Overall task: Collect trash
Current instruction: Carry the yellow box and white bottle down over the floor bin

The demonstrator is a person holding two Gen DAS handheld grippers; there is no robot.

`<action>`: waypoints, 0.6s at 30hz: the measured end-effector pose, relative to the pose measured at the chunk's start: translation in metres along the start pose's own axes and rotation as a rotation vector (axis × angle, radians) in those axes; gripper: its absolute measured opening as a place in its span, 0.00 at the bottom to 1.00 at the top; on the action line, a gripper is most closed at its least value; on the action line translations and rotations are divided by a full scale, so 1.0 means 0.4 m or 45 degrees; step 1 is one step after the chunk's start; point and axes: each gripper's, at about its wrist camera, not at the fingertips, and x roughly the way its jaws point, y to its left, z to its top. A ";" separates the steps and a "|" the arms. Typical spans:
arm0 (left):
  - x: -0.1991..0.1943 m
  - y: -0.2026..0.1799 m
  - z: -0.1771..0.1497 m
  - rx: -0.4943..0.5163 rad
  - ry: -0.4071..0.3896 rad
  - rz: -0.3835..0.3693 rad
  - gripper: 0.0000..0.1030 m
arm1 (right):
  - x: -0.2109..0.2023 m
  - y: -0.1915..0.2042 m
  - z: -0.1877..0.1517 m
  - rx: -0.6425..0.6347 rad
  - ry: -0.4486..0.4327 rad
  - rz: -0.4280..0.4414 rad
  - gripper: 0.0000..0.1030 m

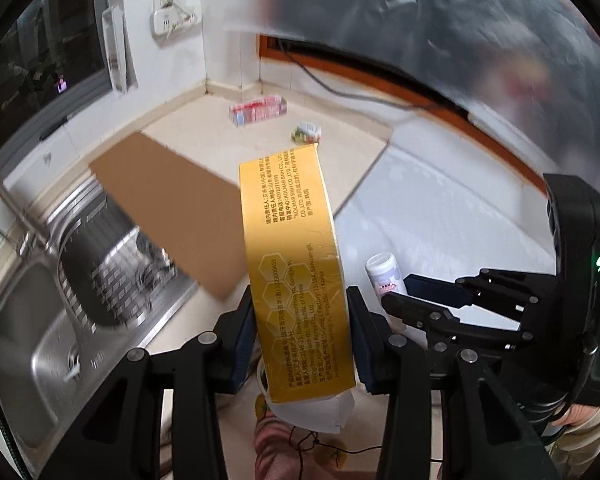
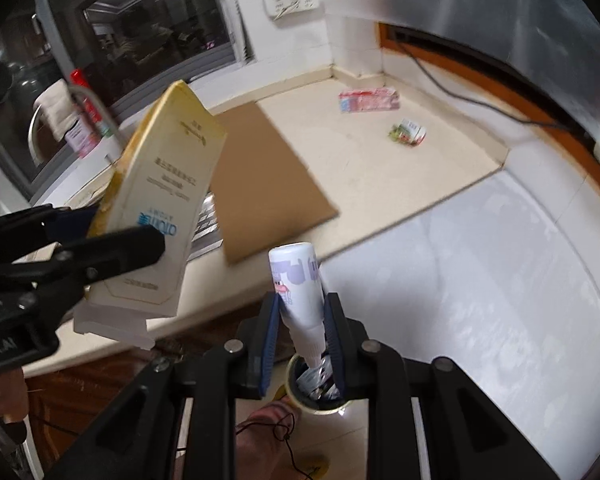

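Both views are evenly lit by soft, diffuse indoor light; the window [image 2: 140, 28] is dark and mirrors the room. Shadows on the counter [image 2: 380, 168] are faint. The pale glossy surface [image 2: 480, 280] along the counter's right edge carries broad whitish glare, and the steel sink [image 1: 32, 340] shows streaked highlights. Fisheye bending curves every straight edge, strongest toward the black rounded corners. Motion blur smears the brown cardboard sheet [image 1: 168, 208], the sink rack and the small packets at the counter's far corner. The gold box [image 1: 296, 280] has sharp print in the left view. A blurred translucent film [image 1: 480, 40] clouds the upper right.
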 end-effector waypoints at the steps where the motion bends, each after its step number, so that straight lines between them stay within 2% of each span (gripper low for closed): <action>1: 0.005 0.000 -0.021 0.003 0.006 0.003 0.39 | 0.005 0.005 -0.020 0.003 0.012 0.009 0.22; 5: 0.041 -0.012 -0.128 0.034 0.004 0.017 0.39 | 0.050 0.024 -0.113 0.026 0.073 0.012 0.22; 9: 0.124 -0.012 -0.230 0.029 0.028 0.008 0.39 | 0.131 0.024 -0.199 0.063 0.140 -0.023 0.22; 14: 0.280 -0.002 -0.343 0.003 0.078 -0.024 0.39 | 0.276 -0.002 -0.299 0.140 0.229 -0.043 0.22; 18: 0.430 0.026 -0.425 -0.049 0.135 -0.069 0.39 | 0.432 -0.057 -0.374 0.248 0.306 -0.039 0.22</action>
